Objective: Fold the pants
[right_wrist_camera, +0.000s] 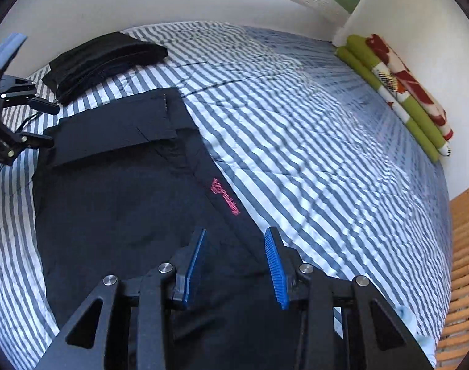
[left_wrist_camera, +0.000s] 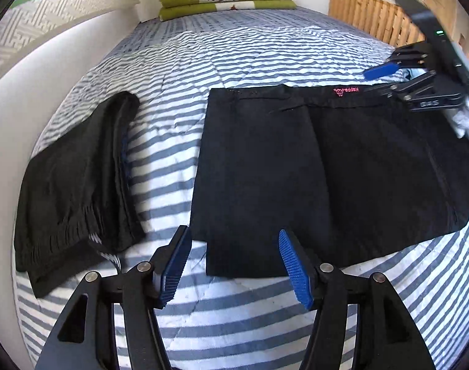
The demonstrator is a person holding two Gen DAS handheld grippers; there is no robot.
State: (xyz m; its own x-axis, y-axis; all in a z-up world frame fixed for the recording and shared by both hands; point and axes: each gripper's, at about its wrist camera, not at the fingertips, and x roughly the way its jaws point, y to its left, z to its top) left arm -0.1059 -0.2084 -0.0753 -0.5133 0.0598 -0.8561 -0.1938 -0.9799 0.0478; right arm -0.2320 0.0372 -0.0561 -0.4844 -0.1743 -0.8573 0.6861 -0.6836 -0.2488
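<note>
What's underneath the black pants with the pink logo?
The black pants lie flat on the striped bedspread, which shows all round them. Whatever is directly beneath the fabric is covered.

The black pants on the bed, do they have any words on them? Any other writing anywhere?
"Kappa": pink stitching by the waistband of the black pants, seen upside down.
Pale characters on the other tool's black body: too blurred to read.
No other writing shows.
</note>
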